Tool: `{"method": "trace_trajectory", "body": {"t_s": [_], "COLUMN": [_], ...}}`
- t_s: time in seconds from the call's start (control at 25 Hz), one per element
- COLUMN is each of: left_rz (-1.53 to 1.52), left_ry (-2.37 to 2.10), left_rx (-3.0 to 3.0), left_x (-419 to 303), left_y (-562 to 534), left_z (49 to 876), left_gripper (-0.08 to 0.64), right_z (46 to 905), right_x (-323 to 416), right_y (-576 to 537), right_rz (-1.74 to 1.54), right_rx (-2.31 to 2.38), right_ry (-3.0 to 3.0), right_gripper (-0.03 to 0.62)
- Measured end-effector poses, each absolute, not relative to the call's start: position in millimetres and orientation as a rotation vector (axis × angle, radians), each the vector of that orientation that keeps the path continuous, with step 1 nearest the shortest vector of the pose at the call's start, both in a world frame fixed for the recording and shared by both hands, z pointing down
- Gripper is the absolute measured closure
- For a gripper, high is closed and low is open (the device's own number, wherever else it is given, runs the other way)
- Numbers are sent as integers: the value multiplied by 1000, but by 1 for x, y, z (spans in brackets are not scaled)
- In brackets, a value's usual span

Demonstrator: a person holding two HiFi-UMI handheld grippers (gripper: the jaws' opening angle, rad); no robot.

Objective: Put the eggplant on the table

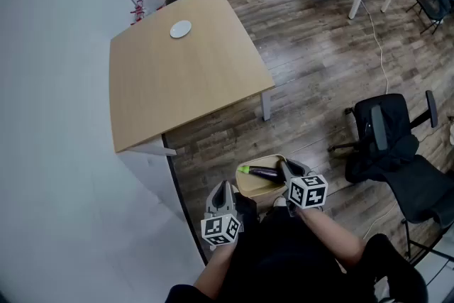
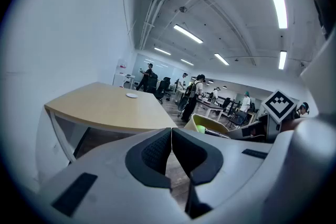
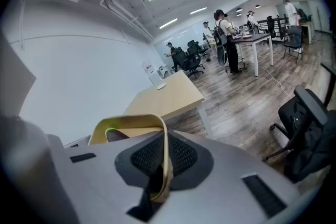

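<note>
A person stands over a wood-plank floor (image 1: pixel 319 60) with a gripper in each hand. The right gripper (image 1: pixel 285 169) is clamped on the thin rim of a smooth tan bowl (image 1: pixel 257 183); in the right gripper view the rim runs as a narrow band between the ribbed black pads (image 3: pixel 181 157). The eggplant (image 1: pixel 264 172), a slim, glossy dark-purple piece with a bright green stem end pointing left, lies inside the bowl. The bowl is held in the air close to the person's body, short of the desk's near edge. The left gripper (image 1: pixel 221 189) hangs just left of the bowl, its jaws pressed together with nothing between them. Farther off stands the desk (image 1: pixel 177 81), a squarish light-wood top with a pale metal leg at its right corner. It carries a small round white disc (image 1: pixel 180 29) near the far edge. A black mesh office chair (image 1: pixel 394 145) sits at right.
</note>
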State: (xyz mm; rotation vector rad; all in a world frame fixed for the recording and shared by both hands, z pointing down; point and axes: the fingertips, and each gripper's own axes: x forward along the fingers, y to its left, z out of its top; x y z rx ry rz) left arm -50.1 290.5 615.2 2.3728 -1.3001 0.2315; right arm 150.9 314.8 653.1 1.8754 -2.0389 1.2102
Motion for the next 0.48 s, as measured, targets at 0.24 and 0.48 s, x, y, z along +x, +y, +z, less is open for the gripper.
{"method": "trace_trajectory", "body": {"t_s": [0.24,0.48], "left_rz": [185,188], "left_ry": [-1217,-1192], "left_rx": [2420,2457], "left_x": [-24,-17], "left_y": [326,344], "left_z": [600,595], "left_gripper": [545,545], "right_z": [637,634], "right_x": [167,173], "right_y": [361,388], "right_rz": [1169,1181], "right_rx": [1899,1948], "right_ry": [-2037,-2026], "right_gripper": [520,520]}}
